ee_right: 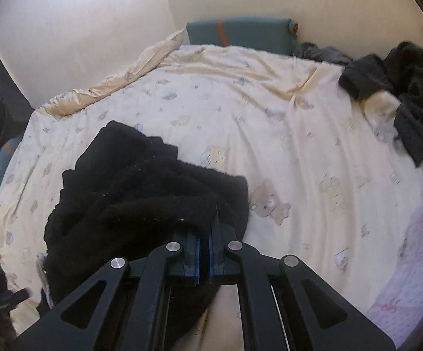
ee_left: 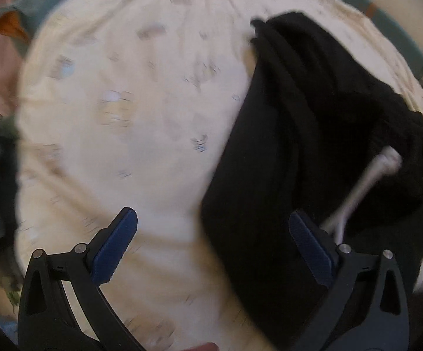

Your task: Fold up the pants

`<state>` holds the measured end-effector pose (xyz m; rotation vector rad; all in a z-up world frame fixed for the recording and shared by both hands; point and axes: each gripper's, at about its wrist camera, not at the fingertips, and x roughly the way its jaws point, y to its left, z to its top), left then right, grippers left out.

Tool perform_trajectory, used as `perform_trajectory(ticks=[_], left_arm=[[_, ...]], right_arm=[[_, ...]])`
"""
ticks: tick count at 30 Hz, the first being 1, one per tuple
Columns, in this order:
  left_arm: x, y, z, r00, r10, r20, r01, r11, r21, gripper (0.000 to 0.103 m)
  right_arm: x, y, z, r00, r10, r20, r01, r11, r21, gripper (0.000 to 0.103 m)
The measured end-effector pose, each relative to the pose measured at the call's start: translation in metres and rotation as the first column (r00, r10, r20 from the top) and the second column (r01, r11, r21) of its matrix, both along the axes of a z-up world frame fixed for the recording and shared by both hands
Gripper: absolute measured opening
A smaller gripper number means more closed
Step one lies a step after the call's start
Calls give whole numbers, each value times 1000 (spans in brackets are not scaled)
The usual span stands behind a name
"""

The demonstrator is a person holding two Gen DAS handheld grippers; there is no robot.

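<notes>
Pants: black fleece pants (ee_right: 141, 193), bunched at the near edge of cream bear-print bedsheet (ee_right: 284, 134)
Right gripper (ee_right: 204, 228): clamped on pants' edge
Left gripper (ee_left: 211, 225): spread wide, nothing held
Free room: sheet bare beyond pants

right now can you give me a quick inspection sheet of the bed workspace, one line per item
surface: bed sheet, cream with a bear print, wrinkled.
job's things: black pants bunched in a heap near the sheet's near edge; a pale drawstring shows in the left wrist view.
clutter: dark clothes piled at the far right; teal cushion against the wall.
grippers: right tongs shut on the black pants' fabric; left tongs open above the sheet and the pants' edge, holding nothing.
cables: nothing seen.
surroundings: pale wall behind the bed; white dotted fabric with pink bows at the right edge.
</notes>
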<state>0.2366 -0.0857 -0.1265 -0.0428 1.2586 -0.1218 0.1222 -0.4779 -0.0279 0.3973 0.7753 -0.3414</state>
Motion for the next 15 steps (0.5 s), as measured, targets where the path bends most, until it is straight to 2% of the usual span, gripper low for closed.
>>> perform_trajectory(ticks=[1,3,7,12,15], left_arm=[[12,-6,-9,1000,-5,-31,4,1000,-21,93],[33,-23,-16,998,-31,-50,26,994,-102,92],[65,-59,-13,996,-84,-37,80,991,-107,92],[128,-89,0,999,-21,-36,14,985,-173,93],[162,-104,-6,997,20,-78,-33,985,-168,93]], right_arm=[[-1,-2,-2,1000,-2,4,2,1000,9,4],[0,-5,-5,1000,-10,20,9,999,42,4],[0,-13,-10,999,-23,35,20,995,100,4],[5,-19,-15,998,-32,57,22,987,158,4],[10,-21,-21,997,-39,61,27,981,191,4]])
